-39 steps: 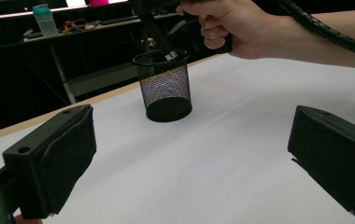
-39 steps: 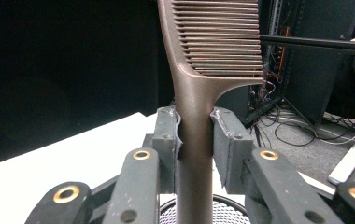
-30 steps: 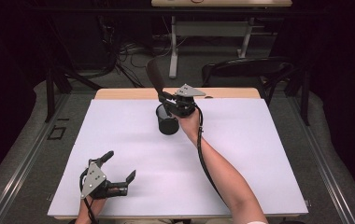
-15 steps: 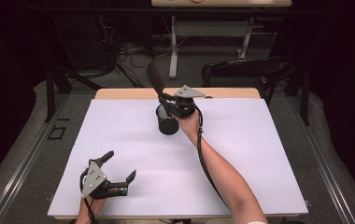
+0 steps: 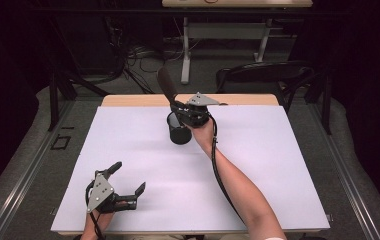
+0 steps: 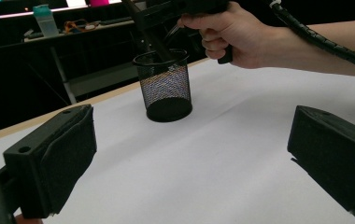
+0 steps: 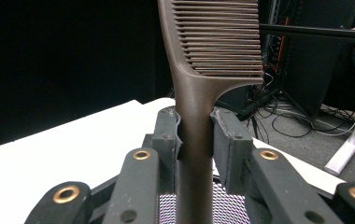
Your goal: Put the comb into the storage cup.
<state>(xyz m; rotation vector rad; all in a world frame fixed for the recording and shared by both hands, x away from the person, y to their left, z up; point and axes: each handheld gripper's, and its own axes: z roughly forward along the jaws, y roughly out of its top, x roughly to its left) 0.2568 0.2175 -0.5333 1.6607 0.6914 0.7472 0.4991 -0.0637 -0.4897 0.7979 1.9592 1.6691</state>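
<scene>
A: Where is the comb now?

B: The right gripper clamps its handle; the lower end is already inside the mesh cup.

A: What is left?

B: I think only releasing. The left gripper rests wide open, empty.

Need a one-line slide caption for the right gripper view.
Right gripper clamps the brown comb by its handle, teeth up, above the black mesh cup on the white table.
</scene>
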